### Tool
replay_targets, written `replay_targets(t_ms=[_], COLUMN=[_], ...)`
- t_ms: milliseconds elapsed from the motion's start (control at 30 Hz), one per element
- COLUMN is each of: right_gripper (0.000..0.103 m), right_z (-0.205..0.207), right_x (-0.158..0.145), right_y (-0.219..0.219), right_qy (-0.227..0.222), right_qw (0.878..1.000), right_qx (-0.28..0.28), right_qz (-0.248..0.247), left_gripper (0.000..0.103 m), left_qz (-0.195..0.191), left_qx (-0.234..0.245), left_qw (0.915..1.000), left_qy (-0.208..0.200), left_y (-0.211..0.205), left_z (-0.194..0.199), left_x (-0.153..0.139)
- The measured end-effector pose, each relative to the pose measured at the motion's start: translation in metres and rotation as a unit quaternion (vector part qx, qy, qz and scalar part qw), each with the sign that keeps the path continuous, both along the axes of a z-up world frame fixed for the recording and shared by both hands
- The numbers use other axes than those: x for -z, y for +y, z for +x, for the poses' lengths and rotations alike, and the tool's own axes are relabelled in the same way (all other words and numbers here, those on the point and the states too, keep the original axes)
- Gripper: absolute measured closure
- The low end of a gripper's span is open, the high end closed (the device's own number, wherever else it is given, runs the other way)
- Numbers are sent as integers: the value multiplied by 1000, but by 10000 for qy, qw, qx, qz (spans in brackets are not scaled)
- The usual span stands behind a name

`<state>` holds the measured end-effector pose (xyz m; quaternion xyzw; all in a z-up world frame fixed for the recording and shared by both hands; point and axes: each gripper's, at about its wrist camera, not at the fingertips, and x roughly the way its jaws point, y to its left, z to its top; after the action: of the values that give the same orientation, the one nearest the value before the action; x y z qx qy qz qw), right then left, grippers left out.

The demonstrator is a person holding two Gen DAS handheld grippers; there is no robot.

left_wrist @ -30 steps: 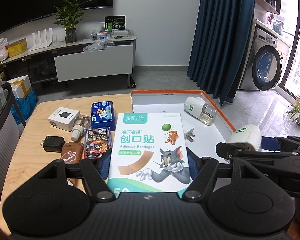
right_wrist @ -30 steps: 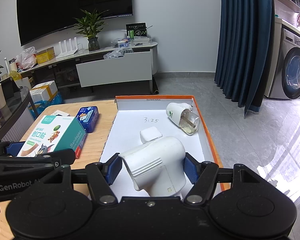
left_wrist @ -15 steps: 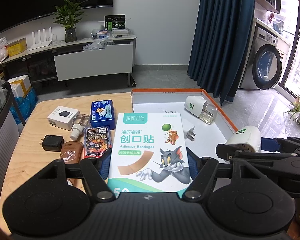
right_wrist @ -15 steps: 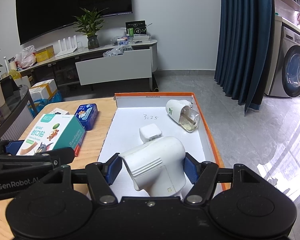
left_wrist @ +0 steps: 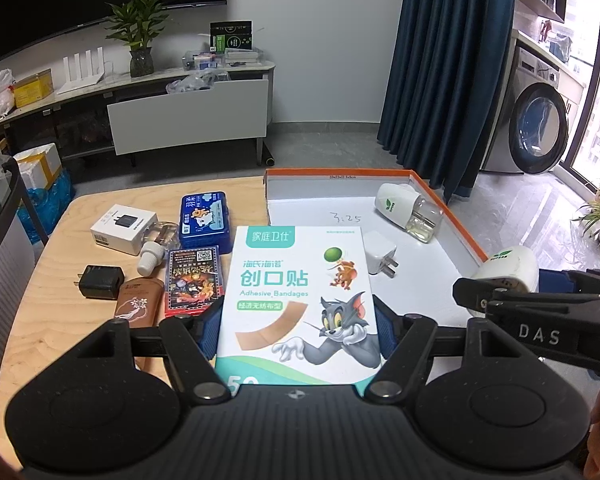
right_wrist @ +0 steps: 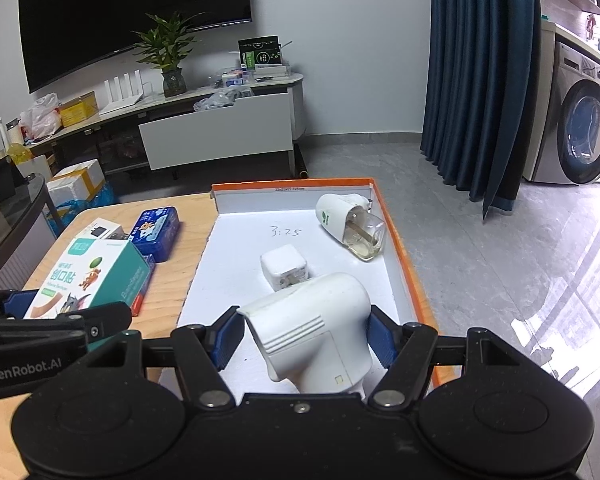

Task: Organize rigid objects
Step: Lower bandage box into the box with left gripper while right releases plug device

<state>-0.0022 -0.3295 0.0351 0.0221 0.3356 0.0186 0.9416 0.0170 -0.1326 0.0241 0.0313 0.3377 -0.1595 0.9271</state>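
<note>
- Left gripper (left_wrist: 299, 326): blue pads clamped on both long edges of a white-and-teal cardboard box of adhesive bandages (left_wrist: 298, 304) printed with a cartoon cat and mouse; the box is held above the light wooden table (left_wrist: 56, 280), just left of the tray.
- Right gripper (right_wrist: 306, 338): blue pads pressed on both sides of a white plastic plug-in vaporiser body (right_wrist: 314, 332) with a ribbed vent; the body is held over the near end of the tray.
- Shallow white cardboard tray with orange rim (right_wrist: 410, 264): lies on the right part of the table; "3:25" is handwritten on its floor.
- Inside the tray: a small white cube charger (right_wrist: 284, 272) near the centre, prongs towards the camera; a second white vaporiser with a clear liquid bottle (right_wrist: 350, 226) on its side by the far right wall.
- On the table left of the tray: a blue rectangular tin (left_wrist: 204, 220), a white charger carton (left_wrist: 123, 229), a black plug adapter (left_wrist: 100, 282), a brown tube (left_wrist: 138, 302), a red-and-black card pack (left_wrist: 194, 282), and a small clear bottle with a white cap (left_wrist: 156, 248).
</note>
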Motion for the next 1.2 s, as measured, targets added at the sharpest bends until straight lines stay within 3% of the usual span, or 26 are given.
replay_targets(t_ms=[400,1000,1200], right_gripper=[24,24,35], right_z=[20,80,98], right_x=[5,19,22], right_y=[-15,-34,-38], right_qy=[101,311,339], right_qw=[9999,9995,9993], right_qx=[72,102,80], right_qz=[-25,-43,-160], left_gripper=[31,31,31], left_qz=[34,53,76], left_qx=[204,620,694], left_qw=[9997,9977,9970], left_qy=[96,266,339], left_y=[-16,-54,-65], left_z=[12,38,46], left_x=[10,24,31])
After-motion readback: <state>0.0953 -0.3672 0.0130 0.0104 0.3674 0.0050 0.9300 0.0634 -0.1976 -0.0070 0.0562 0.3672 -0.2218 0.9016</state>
